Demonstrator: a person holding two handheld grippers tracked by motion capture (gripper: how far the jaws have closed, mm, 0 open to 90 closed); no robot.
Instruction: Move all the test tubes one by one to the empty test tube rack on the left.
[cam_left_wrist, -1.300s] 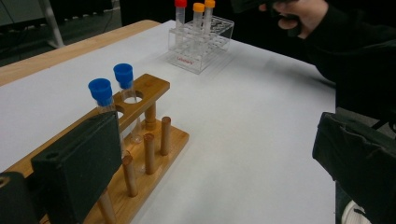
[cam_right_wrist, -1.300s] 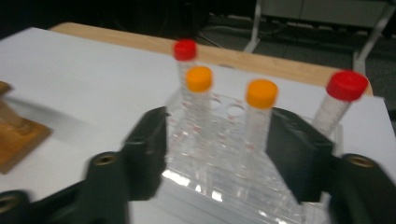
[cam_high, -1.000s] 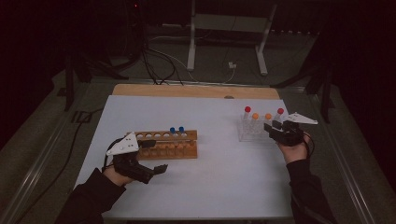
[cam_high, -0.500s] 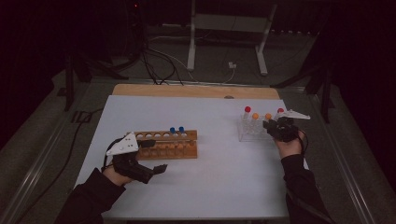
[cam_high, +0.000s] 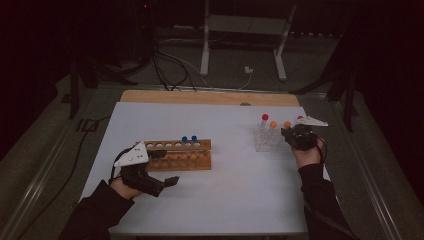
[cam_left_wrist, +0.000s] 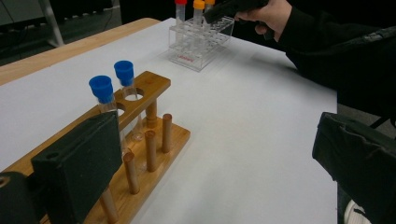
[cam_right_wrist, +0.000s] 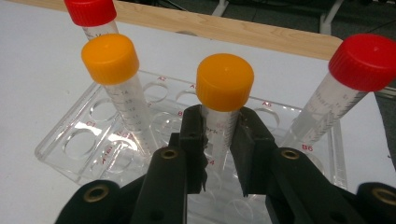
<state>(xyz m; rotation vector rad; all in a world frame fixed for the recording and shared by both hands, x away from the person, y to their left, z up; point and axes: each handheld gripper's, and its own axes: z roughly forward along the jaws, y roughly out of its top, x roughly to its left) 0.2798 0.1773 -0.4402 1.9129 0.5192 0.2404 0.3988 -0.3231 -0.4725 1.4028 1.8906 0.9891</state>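
orange-capped tube (cam_high: 286, 126) is the thing in hand: in the high view it stands in the clear plastic rack (cam_high: 264, 143) at the far right of the white bench (cam_high: 235, 195), with the right gripper (cam_high: 295, 136) pressed up against that rack, while the left gripper (cam_high: 161, 184) rests near the front of the wooden rack (cam_high: 182, 156) well apart to the left. from the left gripper view, that gripper's black jaws stand spread wide with nothing between them, one jaw beside the wooden rack (cam_left_wrist: 140, 154) where two blue-capped tubes (cam_left_wrist: 112, 100) stand upright; the clear rack (cam_left_wrist: 201, 42) lies far across the bench. in the right gripper view the right gripper (cam_right_wrist: 219, 140) has just been closing its jaws, and they now pinch the orange-capped tube (cam_right_wrist: 223, 100) on its clear barrel just below the cap. to do this step well, i judge the lift should go straight up along the tube's own axis until its tip is free of the hole, since a tilt could bind it in the rack or drag the light rack (cam_right_wrist: 93, 140) along, and the neighbouring orange tube (cam_right_wrist: 114, 77) and red-capped tube (cam_right_wrist: 348, 79) stand close on either side. the tube itself is a slim see-through cylinder with printed graduation marks and a ribbed screw cap; smooth plastic, so a firm hold seems wise.
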